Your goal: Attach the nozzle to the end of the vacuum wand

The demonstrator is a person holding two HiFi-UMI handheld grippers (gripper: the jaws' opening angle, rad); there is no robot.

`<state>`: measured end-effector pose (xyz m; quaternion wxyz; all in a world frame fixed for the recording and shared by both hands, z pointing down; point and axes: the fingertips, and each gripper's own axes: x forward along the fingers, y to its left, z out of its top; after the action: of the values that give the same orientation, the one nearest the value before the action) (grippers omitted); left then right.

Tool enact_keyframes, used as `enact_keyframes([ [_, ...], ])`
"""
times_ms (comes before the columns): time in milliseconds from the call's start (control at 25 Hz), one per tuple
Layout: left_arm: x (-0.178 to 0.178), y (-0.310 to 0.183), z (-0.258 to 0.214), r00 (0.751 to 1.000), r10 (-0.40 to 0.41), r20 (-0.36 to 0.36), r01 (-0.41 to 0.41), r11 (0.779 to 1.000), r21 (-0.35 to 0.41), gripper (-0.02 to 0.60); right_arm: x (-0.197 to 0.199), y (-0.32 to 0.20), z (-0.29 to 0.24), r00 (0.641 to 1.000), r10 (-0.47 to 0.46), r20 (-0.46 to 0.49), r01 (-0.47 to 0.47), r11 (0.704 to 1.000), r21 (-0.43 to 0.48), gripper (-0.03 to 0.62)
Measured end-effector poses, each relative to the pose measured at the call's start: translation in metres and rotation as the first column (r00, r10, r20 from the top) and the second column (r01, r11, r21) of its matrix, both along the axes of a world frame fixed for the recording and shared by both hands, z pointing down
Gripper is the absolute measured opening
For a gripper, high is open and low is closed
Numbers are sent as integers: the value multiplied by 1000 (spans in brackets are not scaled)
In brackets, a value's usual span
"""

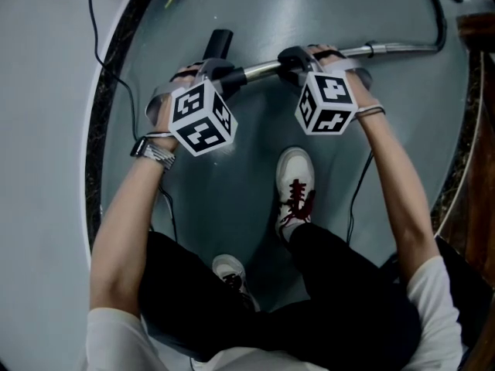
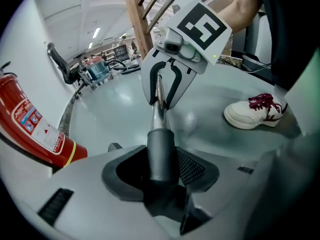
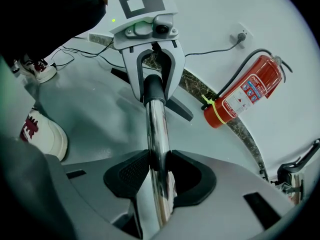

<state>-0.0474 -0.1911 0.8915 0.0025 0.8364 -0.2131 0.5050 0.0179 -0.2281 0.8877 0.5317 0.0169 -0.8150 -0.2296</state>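
Note:
In the head view, both grippers hold the vacuum wand (image 1: 402, 49) level above the floor. My left gripper (image 1: 220, 72) is shut on the dark nozzle (image 1: 219, 43) at the wand's left end. In the left gripper view, its pads clamp the grey nozzle collar (image 2: 161, 151), and the chrome tube (image 2: 158, 109) runs into that collar. My right gripper (image 1: 298, 56) is shut on the chrome tube a short way along. In the right gripper view, the wand (image 3: 156, 129) passes between its pads, and the nozzle's flat black foot (image 3: 177, 108) sticks out beyond the left gripper (image 3: 152, 86).
A red fire extinguisher (image 3: 245, 91) leans by the white wall, along a dark marble strip (image 1: 97, 122). The person's white shoes (image 1: 294, 180) stand on the grey floor just below the wand. A black cable (image 1: 97, 45) trails on the left, and a wall socket (image 3: 242, 35) sits above the extinguisher.

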Motion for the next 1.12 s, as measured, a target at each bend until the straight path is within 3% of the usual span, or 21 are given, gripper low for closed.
enact_keyframes([
  [400,-7,-7,26,999,20,45,-19,999,-31,181,-5,-6,24,999,-21,-36,20,1000,-7,152],
  [1120,-12,-23,60,995,13,95,-7,998,-58,181,-9,-21,50,1000,18,-14,-19,997,-77,156],
])
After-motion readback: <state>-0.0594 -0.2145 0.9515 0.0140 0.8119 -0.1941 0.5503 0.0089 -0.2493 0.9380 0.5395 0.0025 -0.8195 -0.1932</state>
